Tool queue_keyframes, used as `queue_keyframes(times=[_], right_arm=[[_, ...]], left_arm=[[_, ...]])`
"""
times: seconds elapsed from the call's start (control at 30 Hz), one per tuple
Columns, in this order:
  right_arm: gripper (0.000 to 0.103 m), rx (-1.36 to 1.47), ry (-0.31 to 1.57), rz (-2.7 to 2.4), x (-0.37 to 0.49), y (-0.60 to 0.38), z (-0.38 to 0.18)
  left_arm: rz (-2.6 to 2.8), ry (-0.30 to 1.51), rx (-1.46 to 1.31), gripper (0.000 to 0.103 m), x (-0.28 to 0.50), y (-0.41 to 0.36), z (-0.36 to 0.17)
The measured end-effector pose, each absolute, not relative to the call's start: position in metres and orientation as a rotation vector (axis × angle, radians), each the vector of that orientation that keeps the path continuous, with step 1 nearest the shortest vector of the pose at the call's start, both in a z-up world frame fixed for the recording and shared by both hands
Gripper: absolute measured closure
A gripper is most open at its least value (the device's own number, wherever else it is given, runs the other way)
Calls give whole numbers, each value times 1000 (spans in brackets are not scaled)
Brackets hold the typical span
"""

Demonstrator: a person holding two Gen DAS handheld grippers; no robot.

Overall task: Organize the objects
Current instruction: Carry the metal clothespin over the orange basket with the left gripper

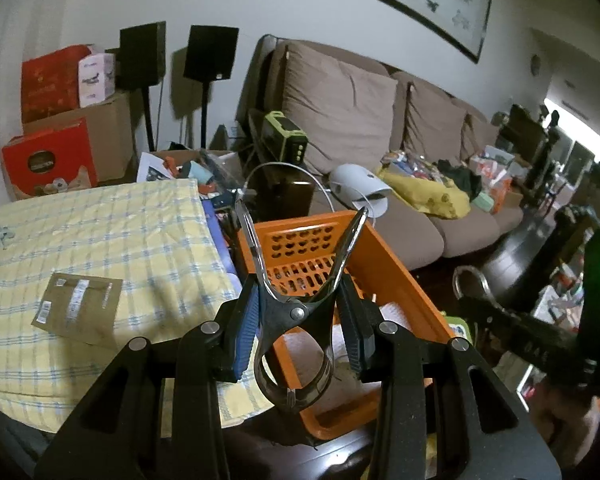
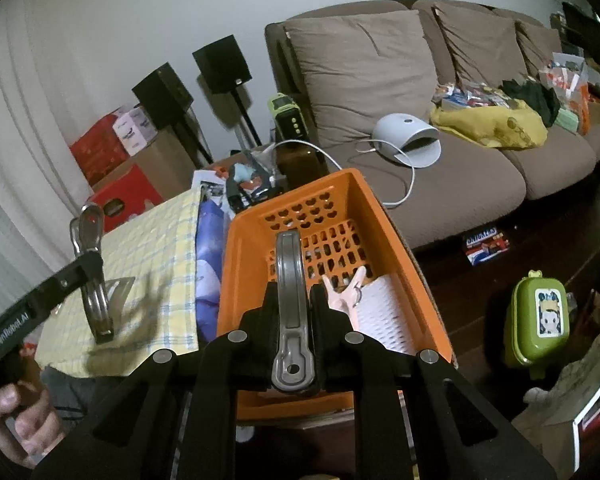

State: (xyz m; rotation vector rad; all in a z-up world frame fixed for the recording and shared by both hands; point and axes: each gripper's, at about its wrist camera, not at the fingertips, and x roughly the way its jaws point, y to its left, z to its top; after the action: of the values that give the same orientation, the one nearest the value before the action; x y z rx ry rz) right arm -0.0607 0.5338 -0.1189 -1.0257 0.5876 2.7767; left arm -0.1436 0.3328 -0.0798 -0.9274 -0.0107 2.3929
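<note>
L gripper (image 1: 298, 320) clamps metal tongs (image 1: 300, 280) | R gripper (image 2: 290, 320) clamps metal handle (image 2: 290, 300) | both over orange basket (image 2: 396, 232)

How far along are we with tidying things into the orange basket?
Done: the orange basket already holds a white pad and a small doll hand. In hand: the left gripper grips metal tongs, the right gripper a flat metal tool, both over the basket. Left: dropping both in, and the card on the checked cloth.

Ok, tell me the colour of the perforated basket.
Orange; the basket shows best in the right wrist view.
</note>
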Motion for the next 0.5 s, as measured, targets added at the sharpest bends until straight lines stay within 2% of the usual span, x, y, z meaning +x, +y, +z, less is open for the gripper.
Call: queue_keyframes(times=[0.5], right_arm=[[89,-1003,610,2757,-55,546,-116]], left_arm=[[2396,-22,-945,68,-147,332,-77]])
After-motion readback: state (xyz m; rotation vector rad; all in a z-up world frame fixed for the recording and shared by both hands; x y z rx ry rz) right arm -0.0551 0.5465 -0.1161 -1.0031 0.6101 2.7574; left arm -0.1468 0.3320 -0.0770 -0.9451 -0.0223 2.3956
